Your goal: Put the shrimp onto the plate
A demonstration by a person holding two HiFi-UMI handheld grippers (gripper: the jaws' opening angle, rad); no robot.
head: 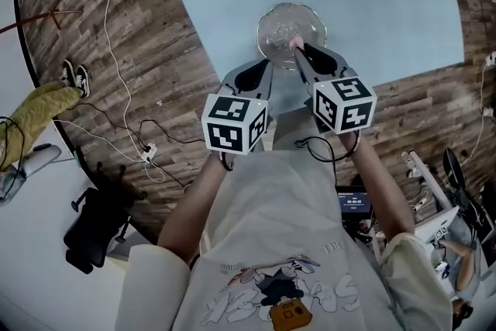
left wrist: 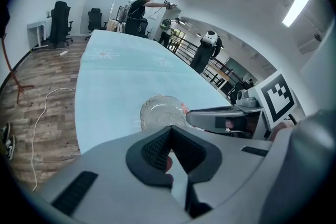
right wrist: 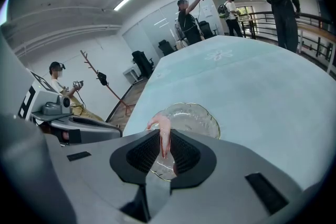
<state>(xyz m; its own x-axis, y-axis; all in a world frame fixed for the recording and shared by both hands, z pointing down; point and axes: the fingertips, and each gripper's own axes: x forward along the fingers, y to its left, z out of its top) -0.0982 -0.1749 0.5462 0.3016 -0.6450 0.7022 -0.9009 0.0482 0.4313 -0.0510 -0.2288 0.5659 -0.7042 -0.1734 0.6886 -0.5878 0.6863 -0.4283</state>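
A pink shrimp (right wrist: 164, 132) is pinched between the pads of my right gripper (right wrist: 163, 140), which is shut on it, its curled end sticking out above the jaws. The gripper hangs over the near rim of a clear glass plate (right wrist: 199, 115). In the head view the plate (head: 291, 21) sits on the pale blue table (head: 380, 4), with the shrimp (head: 294, 42) at the right gripper's (head: 296, 49) tips. My left gripper (head: 268, 65) hovers just left of it, short of the plate, and its jaws (left wrist: 169, 131) look shut on nothing. The plate (left wrist: 160, 112) looks empty.
The table's near edge runs just under both grippers. Wooden floor lies on both sides, with white cables and a power strip (head: 147, 153), a black office chair (head: 97, 225) and a person's shoes (head: 74, 75) at the left. Several people stand far behind the table.
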